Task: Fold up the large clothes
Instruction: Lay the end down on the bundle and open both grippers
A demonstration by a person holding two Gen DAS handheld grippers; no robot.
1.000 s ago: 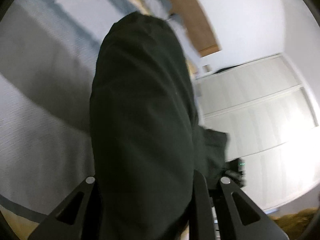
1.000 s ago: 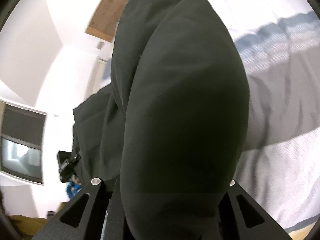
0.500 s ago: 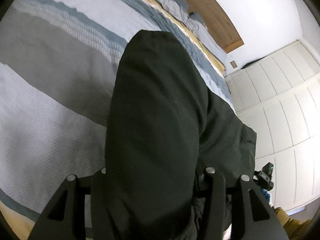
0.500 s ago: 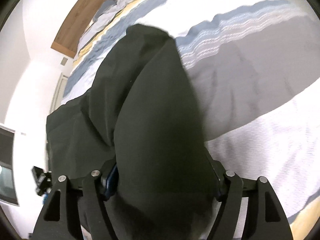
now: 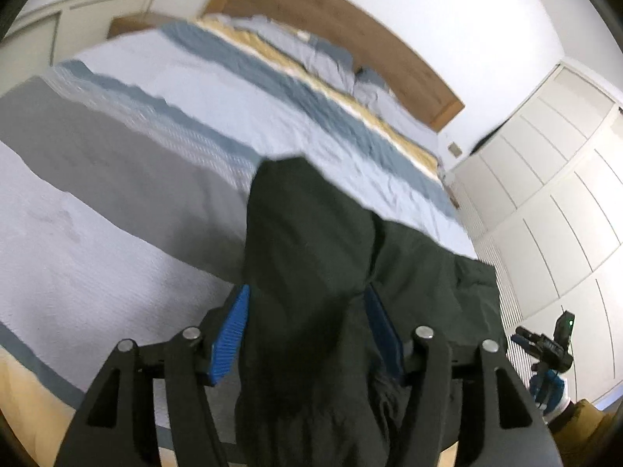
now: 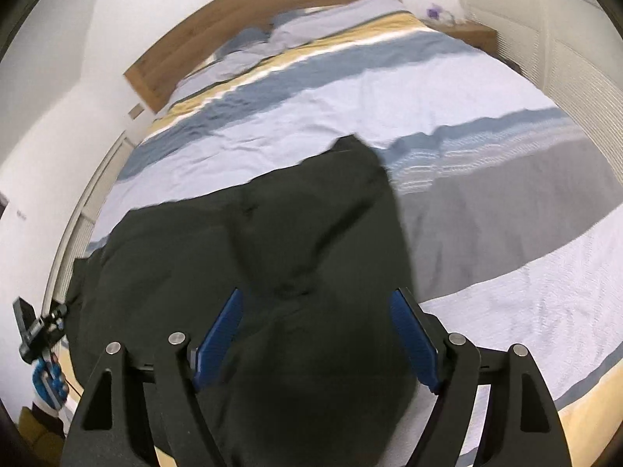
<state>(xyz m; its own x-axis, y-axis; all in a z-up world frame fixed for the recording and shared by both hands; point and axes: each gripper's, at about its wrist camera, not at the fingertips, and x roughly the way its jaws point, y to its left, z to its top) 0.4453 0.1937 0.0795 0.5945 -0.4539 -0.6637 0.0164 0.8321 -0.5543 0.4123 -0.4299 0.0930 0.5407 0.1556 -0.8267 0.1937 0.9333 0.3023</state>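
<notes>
Both sets of jaws, clamped on black cloth a second ago, have let go and are opening; both views have tipped from fabric and wall toward the whole bed

Left gripper (image 5: pixel 307 325): jaws spread, blue pads (image 5: pixel 229 334) bared, a bunched fold of the black garment (image 5: pixel 307 257) between them; left pad clear of the cloth, right pad half hidden behind it, contact there cannot be told

Right gripper (image 6: pixel 315 329): jaws spread wider, both blue pads (image 6: pixel 412 342) showing, cloth lying slack between them and touching neither

Black garment (image 6: pixel 249 241) lies on the near part of the bed, on the striped bedspread (image 5: pixel 163 124), a corner reaching up toward the grey and blue bands

Beyond: pillows (image 5: pixel 323 58) against a wooden headboard (image 5: pixel 350 27); white wardrobe doors (image 5: pixel 553 202); a nightstand (image 6: pixel 467 33) by the bed
</notes>
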